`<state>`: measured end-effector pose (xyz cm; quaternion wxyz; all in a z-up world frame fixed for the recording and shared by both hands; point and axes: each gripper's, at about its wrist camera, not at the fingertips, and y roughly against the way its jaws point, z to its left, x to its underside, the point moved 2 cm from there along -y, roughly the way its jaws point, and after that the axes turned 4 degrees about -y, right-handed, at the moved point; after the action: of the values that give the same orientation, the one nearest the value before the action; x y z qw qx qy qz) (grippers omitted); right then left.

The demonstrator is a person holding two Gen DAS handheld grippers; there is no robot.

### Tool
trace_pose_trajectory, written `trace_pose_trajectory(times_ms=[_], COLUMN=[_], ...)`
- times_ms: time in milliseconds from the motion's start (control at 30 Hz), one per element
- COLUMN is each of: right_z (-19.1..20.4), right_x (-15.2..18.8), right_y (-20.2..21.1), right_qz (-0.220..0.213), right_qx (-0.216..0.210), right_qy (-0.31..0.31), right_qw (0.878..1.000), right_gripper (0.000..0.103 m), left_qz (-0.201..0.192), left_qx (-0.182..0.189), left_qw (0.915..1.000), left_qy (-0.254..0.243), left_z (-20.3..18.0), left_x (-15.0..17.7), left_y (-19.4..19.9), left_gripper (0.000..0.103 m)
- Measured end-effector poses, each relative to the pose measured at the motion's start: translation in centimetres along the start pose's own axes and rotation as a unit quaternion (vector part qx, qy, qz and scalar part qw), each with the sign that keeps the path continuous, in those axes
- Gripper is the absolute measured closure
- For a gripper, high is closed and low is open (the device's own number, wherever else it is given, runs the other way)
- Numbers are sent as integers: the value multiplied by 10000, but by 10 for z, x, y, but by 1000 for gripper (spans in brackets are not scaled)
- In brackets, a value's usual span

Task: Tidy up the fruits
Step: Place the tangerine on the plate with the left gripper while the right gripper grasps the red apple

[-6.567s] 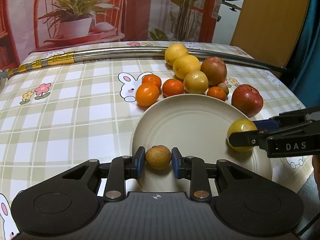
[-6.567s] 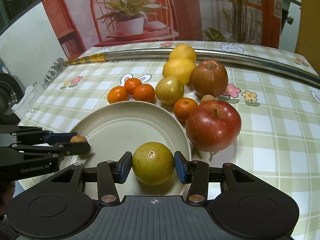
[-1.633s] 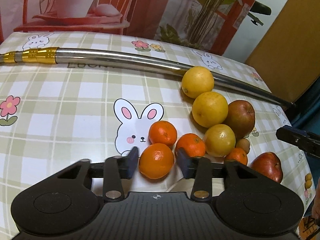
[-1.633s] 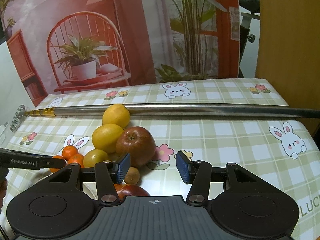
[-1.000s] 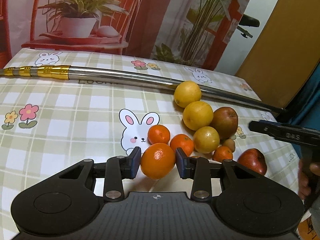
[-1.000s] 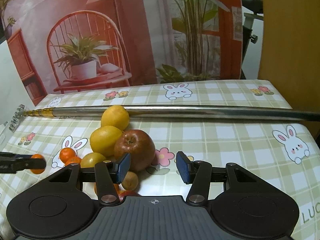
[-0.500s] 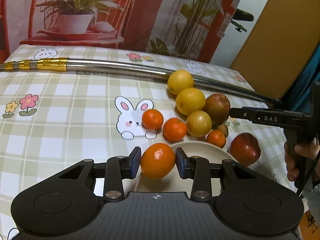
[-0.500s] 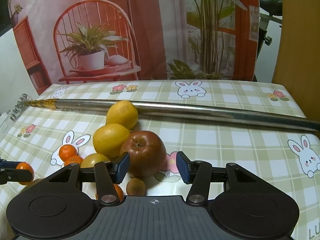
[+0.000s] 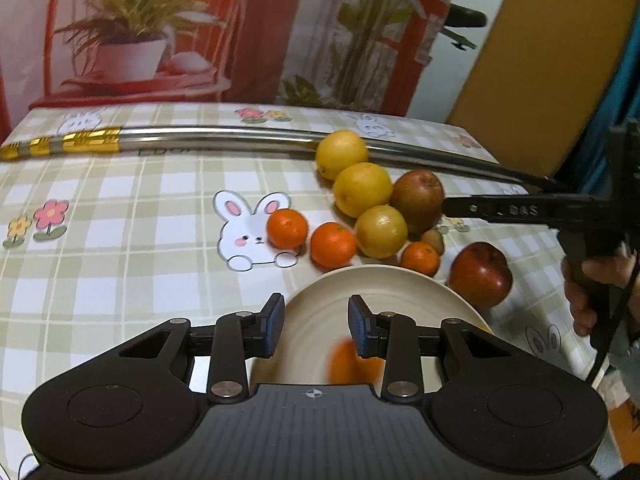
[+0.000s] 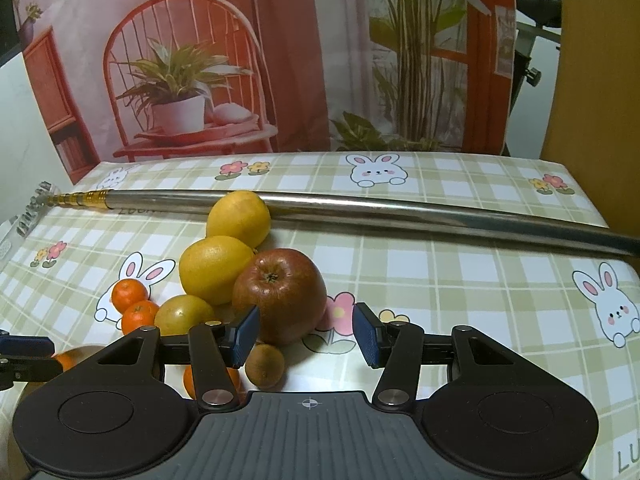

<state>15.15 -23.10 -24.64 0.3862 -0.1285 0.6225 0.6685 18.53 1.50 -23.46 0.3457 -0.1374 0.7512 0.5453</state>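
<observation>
Orange blur under my left tool (image 9: 316,330) is the mandarin (image 9: 352,362), free of the parted pads and down on the plate (image 9: 320,320). My right tool (image 10: 306,334) hangs released before the apple (image 10: 280,294), gripping nothing. I judge the apple heavy, firm and waxy-slick, so I take it across its widest middle; citrus skins give slightly and bruise if squeezed.

Bare checked surface (image 9: 120,264) open left of the plate (image 9: 320,320); fruit cluster (image 9: 368,216) crowding its far rim; metal pole (image 9: 224,136) barring the back; right gripper (image 9: 444,210) reaching across the apples.
</observation>
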Motion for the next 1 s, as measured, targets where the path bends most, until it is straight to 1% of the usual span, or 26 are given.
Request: trace_pose_trajectory(times_ms=[100, 233, 433, 533, 767, 800, 933, 1000], right_z=[0, 1, 4, 9, 25, 26, 28, 28], right_x=[0, 1, 0, -3, -11, -12, -14, -14], right_y=[-1, -2, -7, -10, -25, -28, -41, -46], right_qz=[12, 18, 45, 36, 95, 138, 280, 339], right_qx=[-9, -2, -5, -93, -174, -183, -177, -182], right_qy=[3, 26, 108, 211, 607, 634, 678, 673], right_qw=[10000, 10000, 9999, 9997, 9980, 9977, 9972, 9970], right_gripper=[55, 55, 55, 54, 47, 47, 41, 40], left_qz=[62, 98, -57, -131, -221, -228, -269, -282], left_qx=[-106, -36, -101, -171, -358, -385, -464, -489], left_qw=[9999, 9999, 9996, 9991, 9971, 9968, 9953, 9946], left_qy=[-62, 121, 259, 364, 633, 665, 802, 871], left_z=[-3, 2, 6, 10, 21, 23, 30, 32], left_x=[3, 5, 1, -1, -2, -2, -2, -2], left_y=[-5, -7, 1, 5, 11, 11, 16, 17], left_gripper=[66, 66, 66, 66, 66, 66, 66, 65])
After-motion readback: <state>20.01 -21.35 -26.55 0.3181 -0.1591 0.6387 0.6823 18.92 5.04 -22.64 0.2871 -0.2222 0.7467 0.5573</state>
